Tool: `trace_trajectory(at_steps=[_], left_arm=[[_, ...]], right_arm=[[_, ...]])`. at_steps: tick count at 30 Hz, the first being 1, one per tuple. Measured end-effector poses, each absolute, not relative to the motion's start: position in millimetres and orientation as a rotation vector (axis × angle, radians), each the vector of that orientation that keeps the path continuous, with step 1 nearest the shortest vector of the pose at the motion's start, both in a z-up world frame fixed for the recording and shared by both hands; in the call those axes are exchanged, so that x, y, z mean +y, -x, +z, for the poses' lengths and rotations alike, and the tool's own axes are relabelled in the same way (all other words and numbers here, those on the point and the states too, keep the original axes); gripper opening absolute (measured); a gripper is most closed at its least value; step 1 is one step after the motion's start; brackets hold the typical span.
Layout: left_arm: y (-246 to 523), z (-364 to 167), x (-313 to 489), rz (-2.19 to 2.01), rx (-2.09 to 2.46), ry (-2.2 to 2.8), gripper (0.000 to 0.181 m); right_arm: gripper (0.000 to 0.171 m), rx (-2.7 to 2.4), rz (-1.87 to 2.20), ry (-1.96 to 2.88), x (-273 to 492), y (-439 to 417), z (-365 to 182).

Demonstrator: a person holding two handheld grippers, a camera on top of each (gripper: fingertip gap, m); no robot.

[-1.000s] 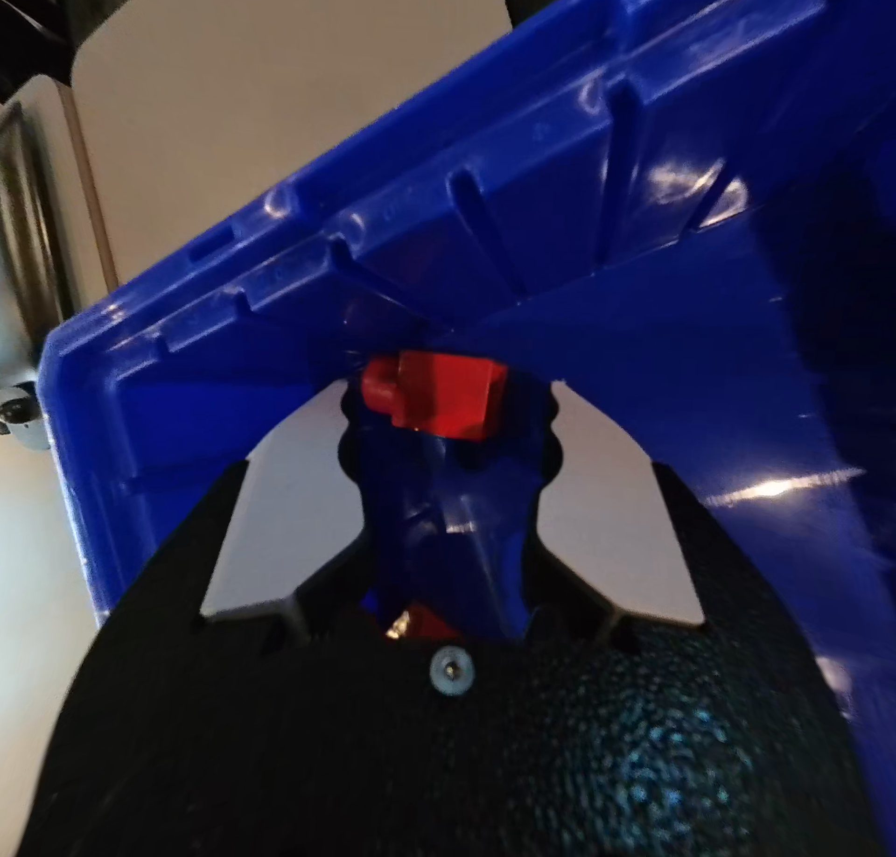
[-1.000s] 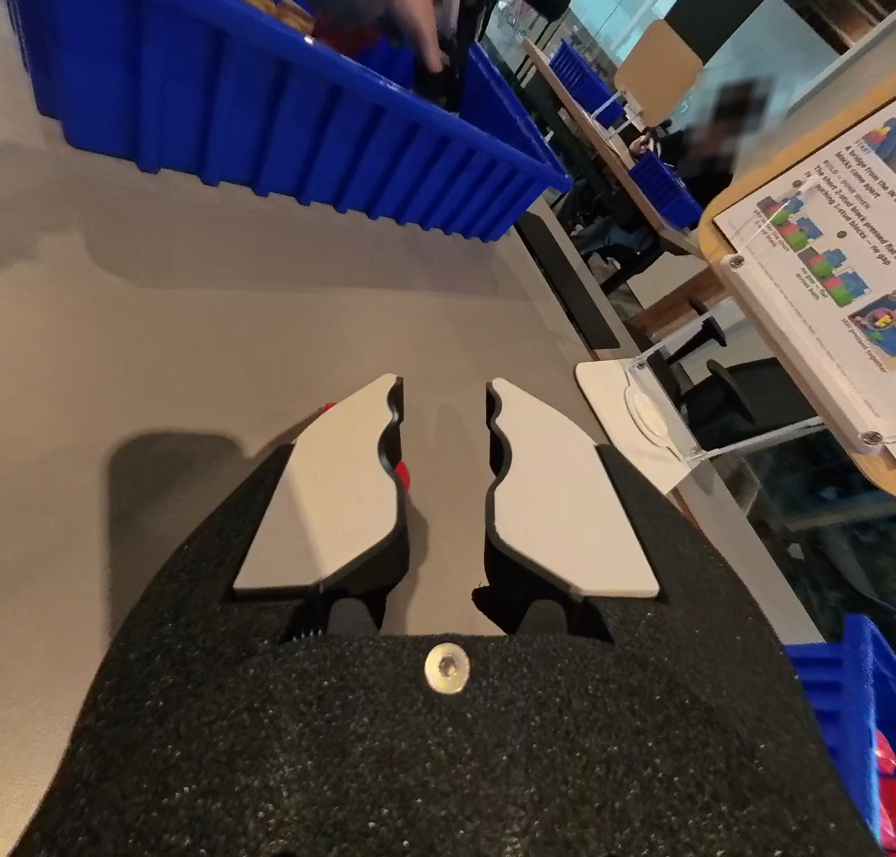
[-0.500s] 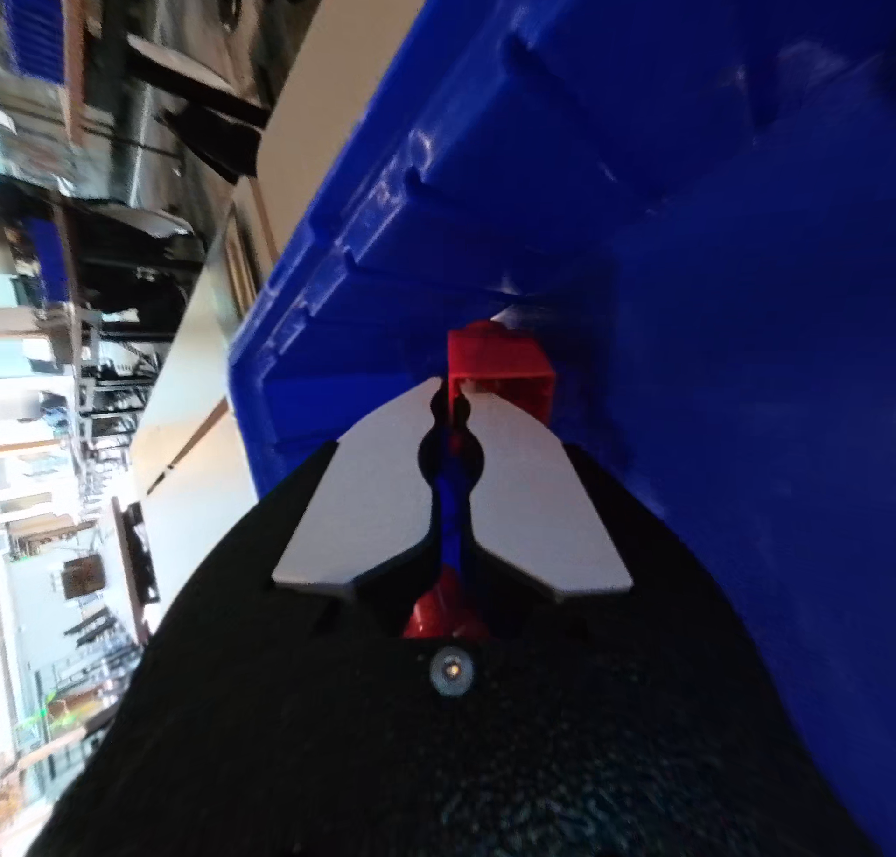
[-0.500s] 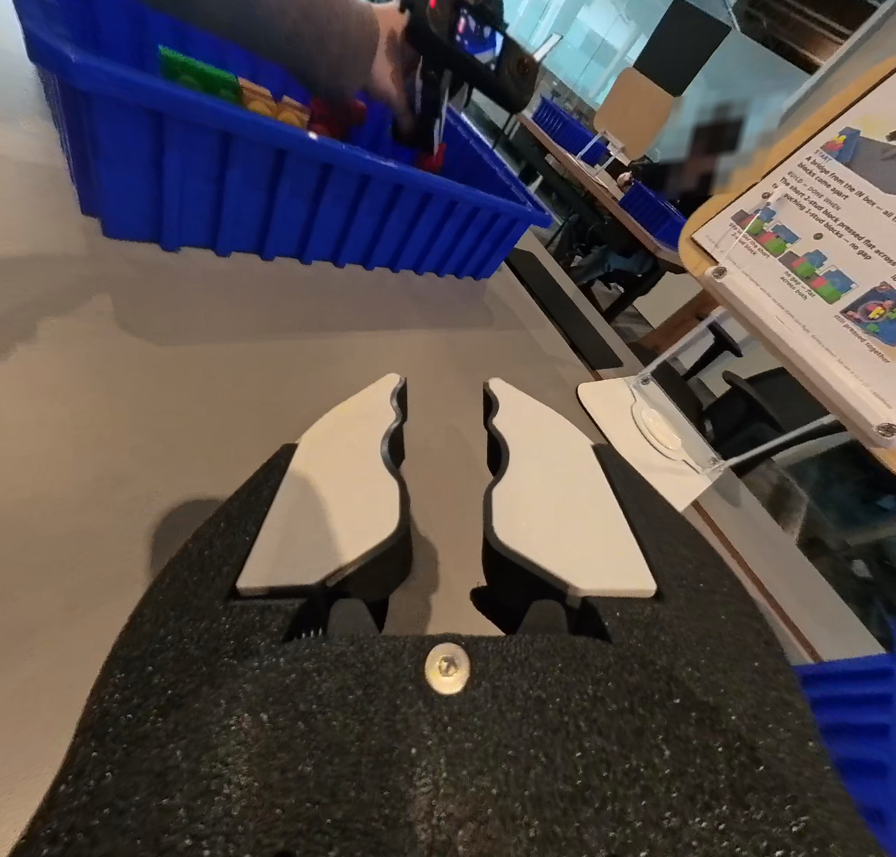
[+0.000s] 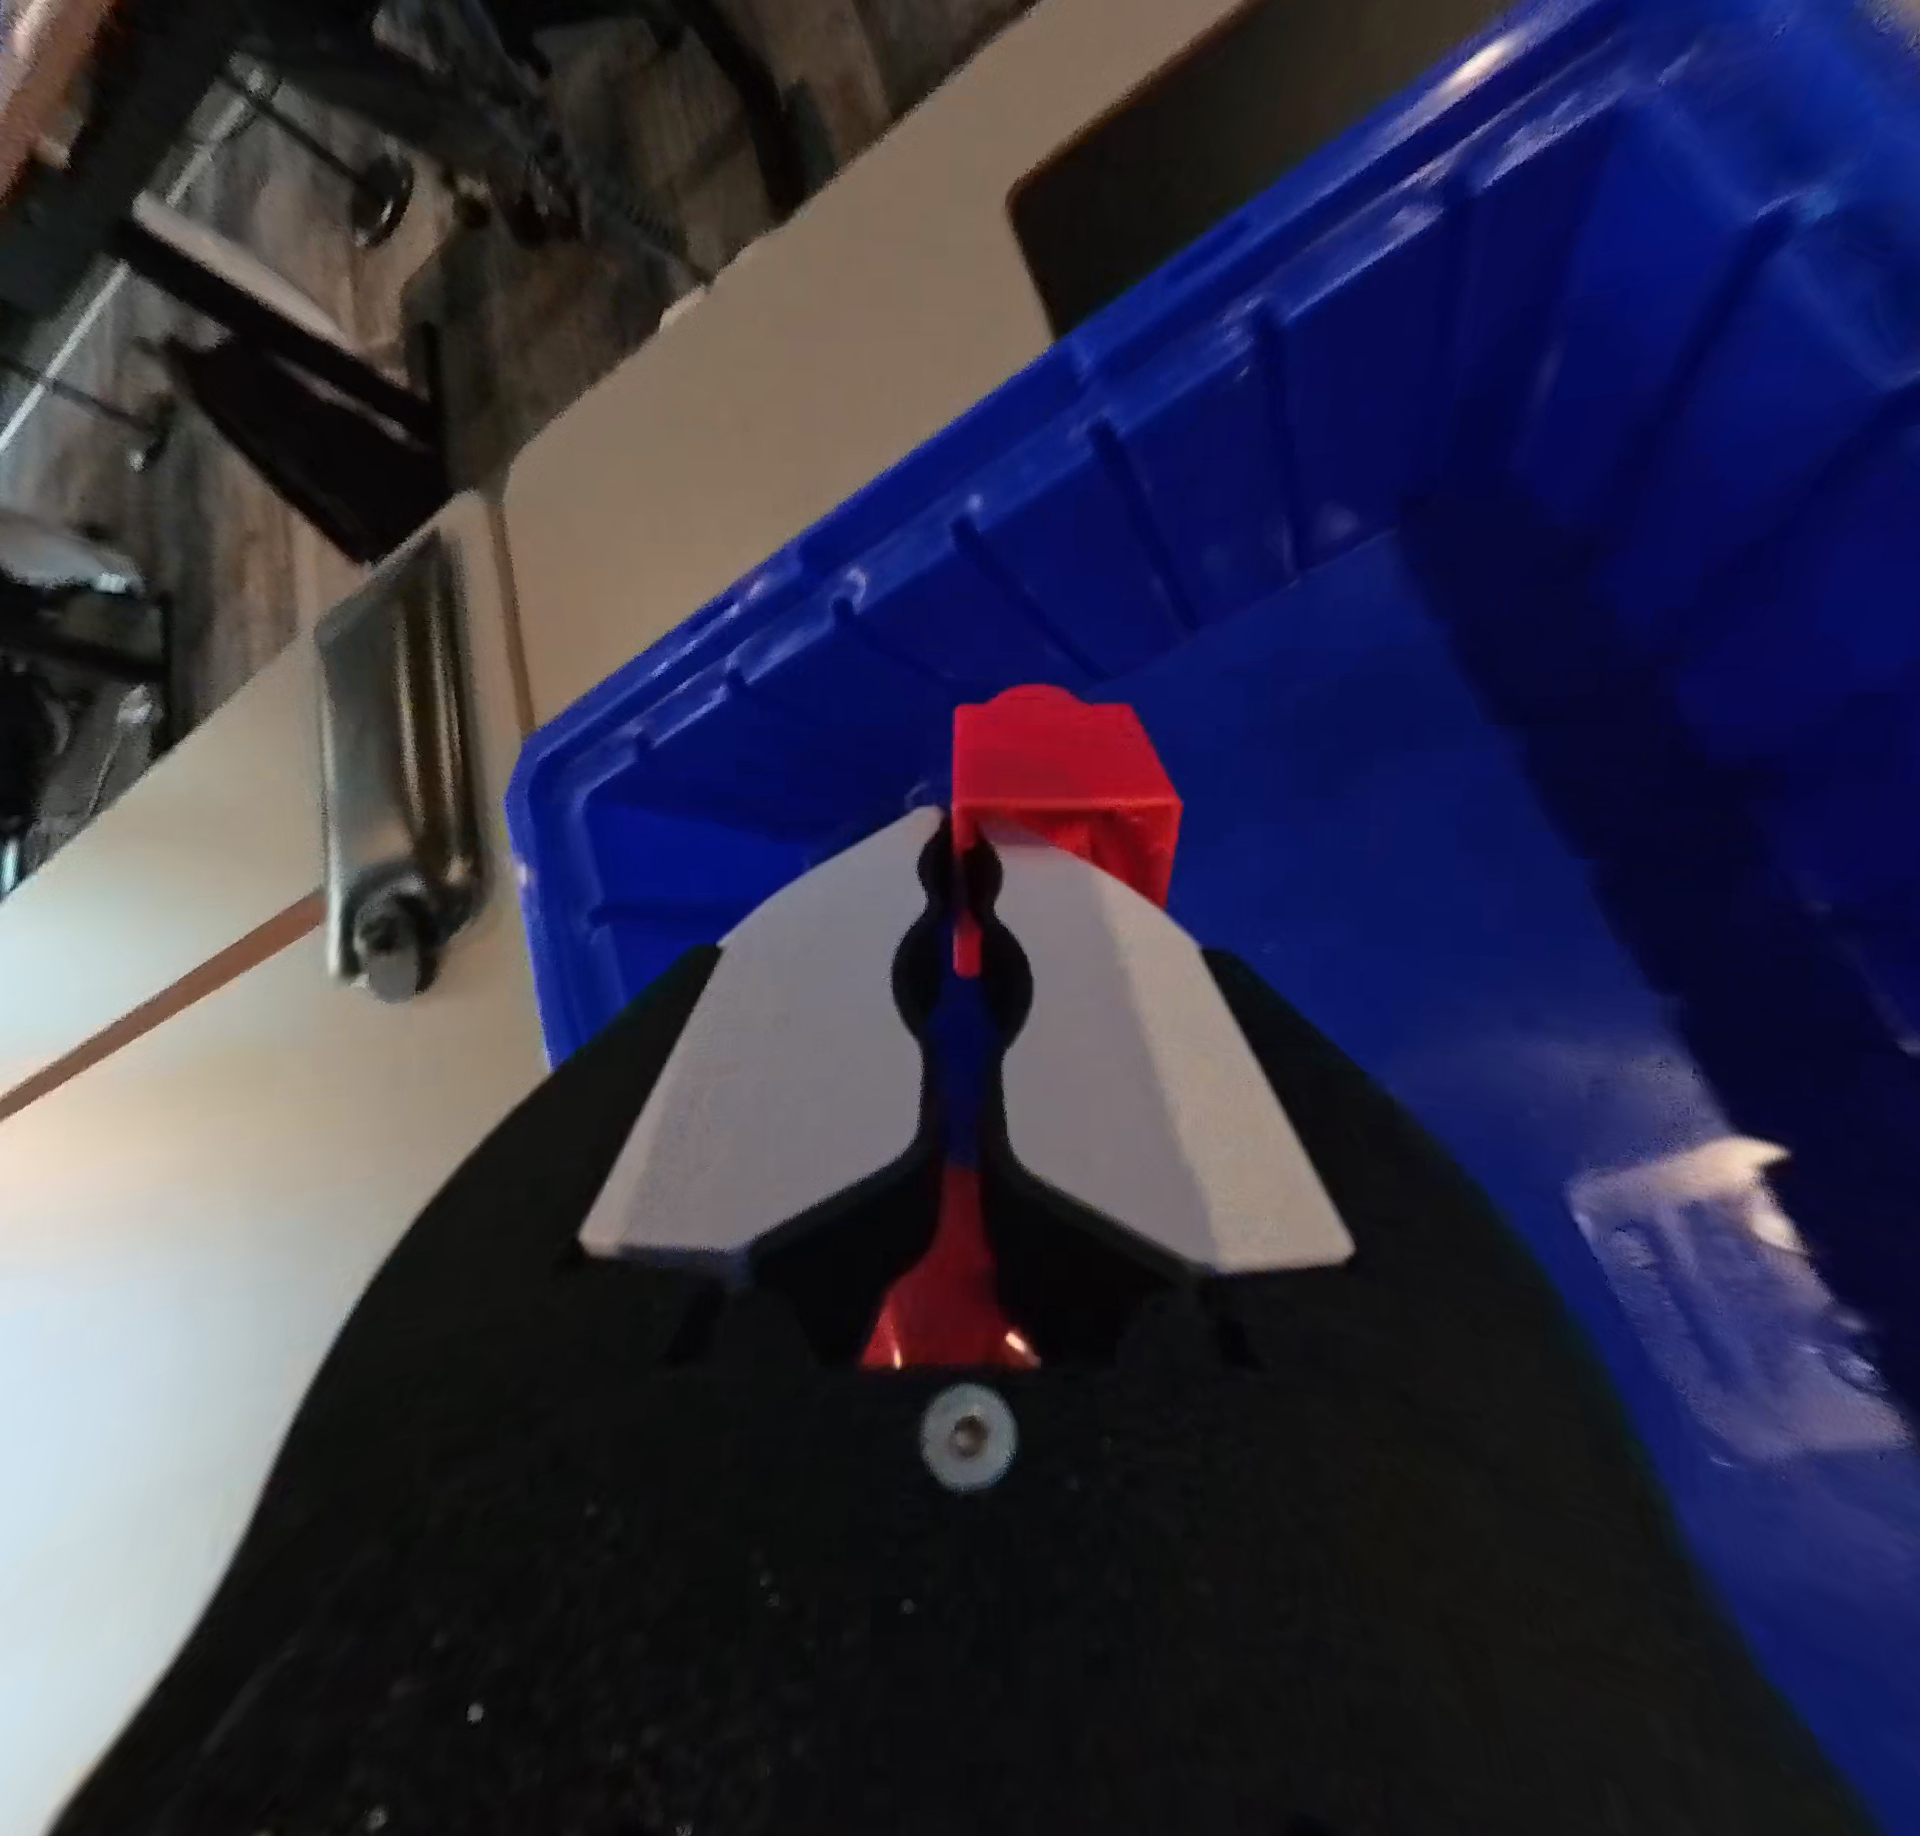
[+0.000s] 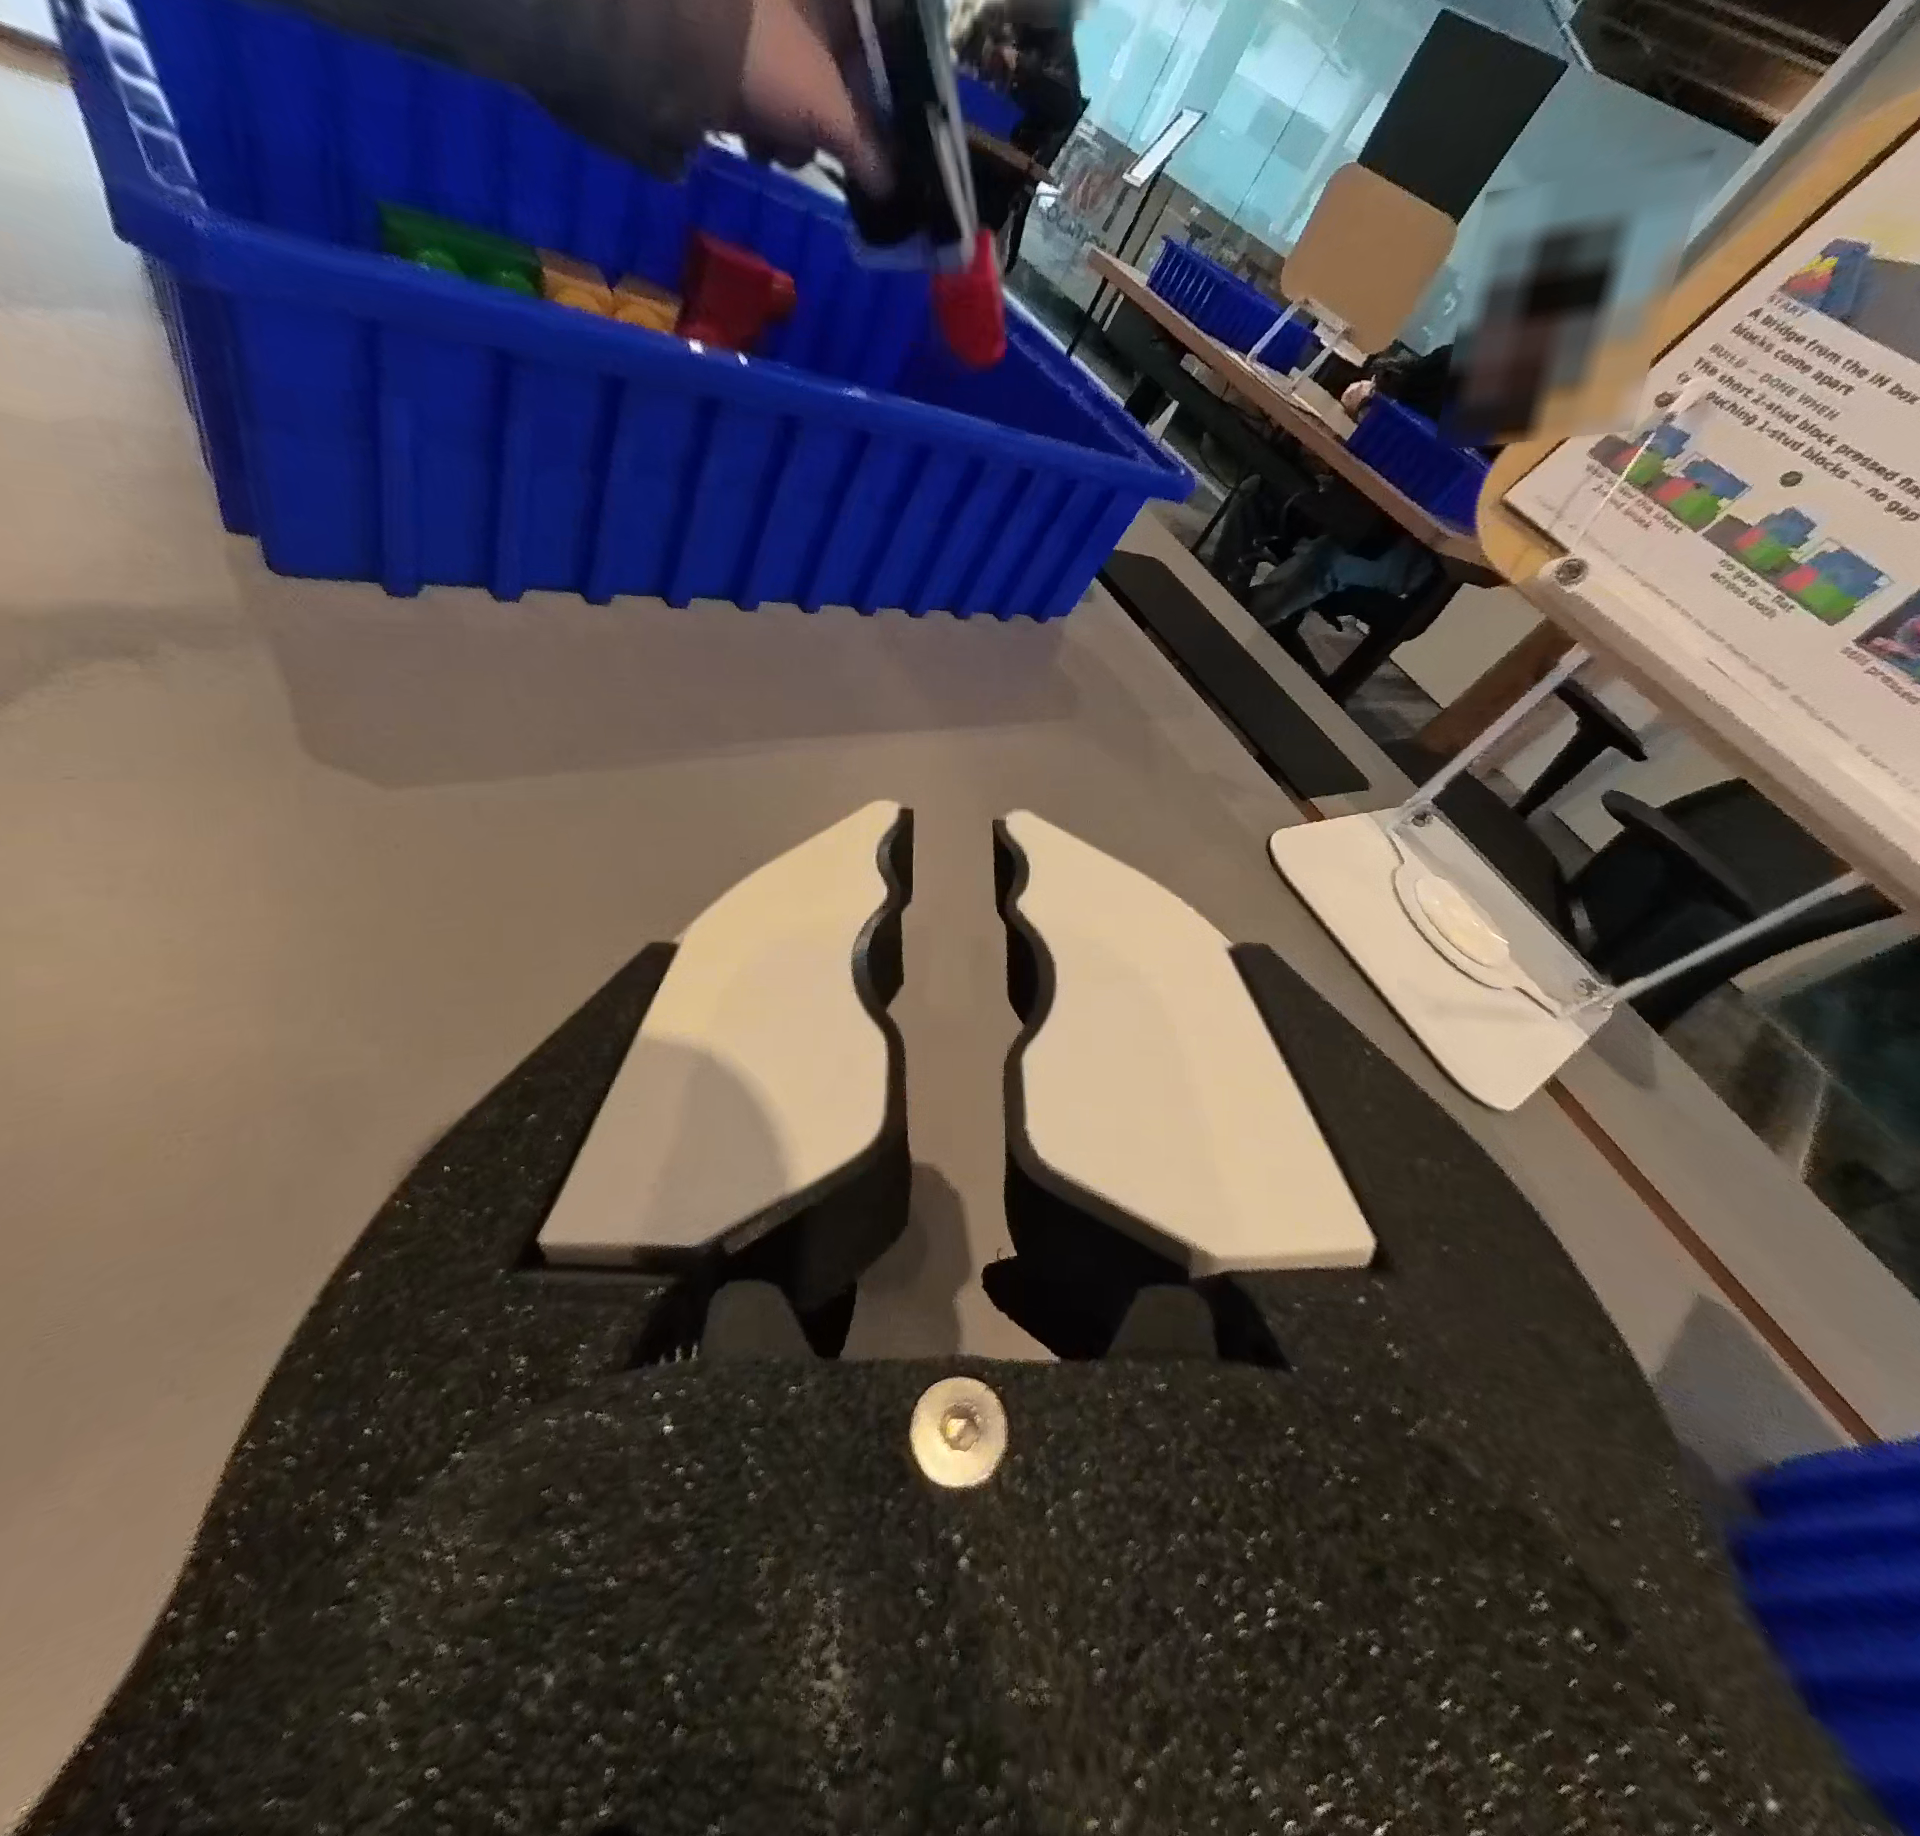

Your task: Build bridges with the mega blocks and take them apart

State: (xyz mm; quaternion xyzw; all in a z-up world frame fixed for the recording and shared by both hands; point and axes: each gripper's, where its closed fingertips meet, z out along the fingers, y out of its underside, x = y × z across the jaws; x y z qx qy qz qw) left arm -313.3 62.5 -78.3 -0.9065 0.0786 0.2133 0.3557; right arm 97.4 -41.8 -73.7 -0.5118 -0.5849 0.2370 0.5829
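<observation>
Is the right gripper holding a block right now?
No, the right gripper is open with only bare table showing between its jaws; the red block is in the left gripper.

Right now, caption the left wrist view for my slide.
Left gripper shut on a red block, held over the blue bin.

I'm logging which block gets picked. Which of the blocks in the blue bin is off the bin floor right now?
The small red block, pinched in the left gripper above the bin; the green, yellow and other red blocks lie inside.
</observation>
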Motion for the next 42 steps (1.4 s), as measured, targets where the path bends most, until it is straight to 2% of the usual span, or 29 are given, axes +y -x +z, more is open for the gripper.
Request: trace_trajectory(at_steps=[4, 10, 14, 18, 21, 24, 25, 26, 29, 36, 42], left_arm=[[234.1, -43.2, 55.7, 0.336, 0.484, 2.091, 0.002], [48.8, 1.1, -26.2, -0.2, 0.858, 1.831, 0.001], [-34.9, 0.0, -76.9, -0.463, 1.009, 1.765, 0.001], [-78.4, -2.3, -102.0, -0.659, 1.052, 1.715, 0.001], [-91.3, 5.4, -103.3, -0.758, 1.008, 1.668, 0.001], [-97.0, 7.5, -101.3, -0.83, 0.944, 1.652, 0.001], [-95.6, 7.1, -97.9, -0.817, 0.909, 1.652, 0.005], [-91.3, 7.3, -93.3, -0.788, 0.864, 1.657, 0.018], [-67.6, 10.8, -85.0, -0.696, 0.728, 1.669, 0.04], [-4.6, 14.2, -101.7, -0.493, 0.463, 1.665, 0.037], [54.7, 11.3, -118.3, -0.248, 0.376, 1.727, 0.035]], right_arm=[[0.019, -1.373, 0.615, 1.217, -45.4, -92.7, -76.5], [0.045, -1.313, 0.97, 1.19, -72.5, -76.9, -61.1], [0.063, -1.117, 1.439, 1.029, -100.8, -78.8, -15.3], [0.065, -1.146, 1.408, 0.943, -109.5, -84.4, -5.9], [0.04, -1.181, 1.401, 0.892, -117.3, -87.4, -3.7], [0.038, -1.198, 1.415, 0.9, -113.8, -92.8, -2.7], [0.037, -1.198, 1.392, 0.908, -109.0, -95.4, -2.4], [0.037, -1.204, 1.355, 0.923, -102.7, -98.4, -2.7], [0.036, -1.319, 1.09, 1.109, -63.9, -102.0, -17.4], [0.036, -1.907, 0.407, 1.661, 9.7, -100.7, -101.7], [0.036, -2.271, 0.11, 1.858, 22.8, -91.2, -146.6]])
